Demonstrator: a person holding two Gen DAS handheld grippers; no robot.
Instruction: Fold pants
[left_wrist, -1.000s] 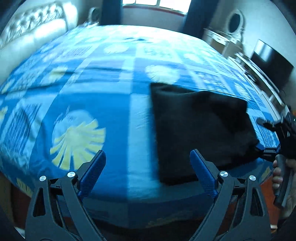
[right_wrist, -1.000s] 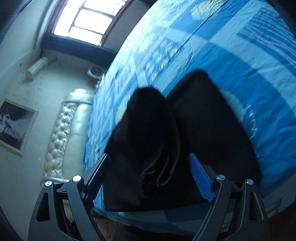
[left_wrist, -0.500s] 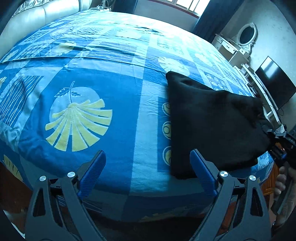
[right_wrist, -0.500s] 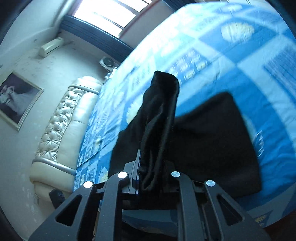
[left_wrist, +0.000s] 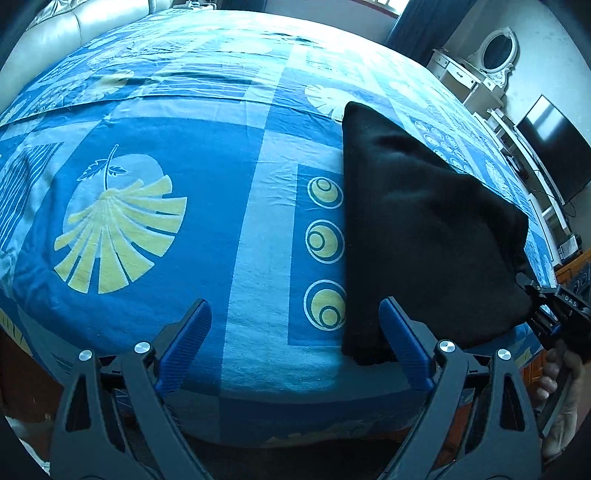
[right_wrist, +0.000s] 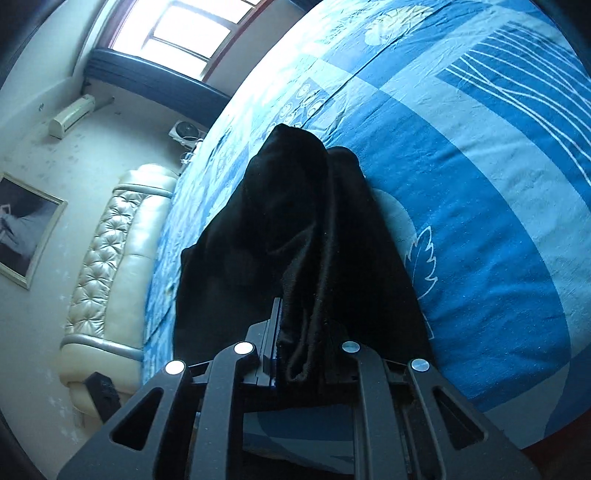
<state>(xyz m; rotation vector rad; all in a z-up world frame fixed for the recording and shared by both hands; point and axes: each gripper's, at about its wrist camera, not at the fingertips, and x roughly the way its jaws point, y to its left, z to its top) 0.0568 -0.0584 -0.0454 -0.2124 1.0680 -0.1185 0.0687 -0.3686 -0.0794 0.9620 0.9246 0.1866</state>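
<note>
The black pants (left_wrist: 424, 229) lie folded on the blue patterned bed (left_wrist: 177, 155), near its front right corner. My left gripper (left_wrist: 295, 332) is open and empty, low over the bed's front edge, its right finger (left_wrist: 402, 343) beside the pants' near left corner. My right gripper (right_wrist: 295, 354) is shut on the pants (right_wrist: 295, 236) and lifts one edge off the bed, so the cloth hangs in a bunched fold. In the left wrist view the right gripper (left_wrist: 550, 314) shows at the pants' right corner.
A padded cream headboard (right_wrist: 107, 266) runs along the far side. A white dresser with an oval mirror (left_wrist: 476, 70) and a dark TV (left_wrist: 554, 147) stand to the right. A window (right_wrist: 184, 29) is at the back.
My right gripper went from open to shut on the pants' edge and lifted it. My left gripper moved in closer and lower over the bed and stays open.
</note>
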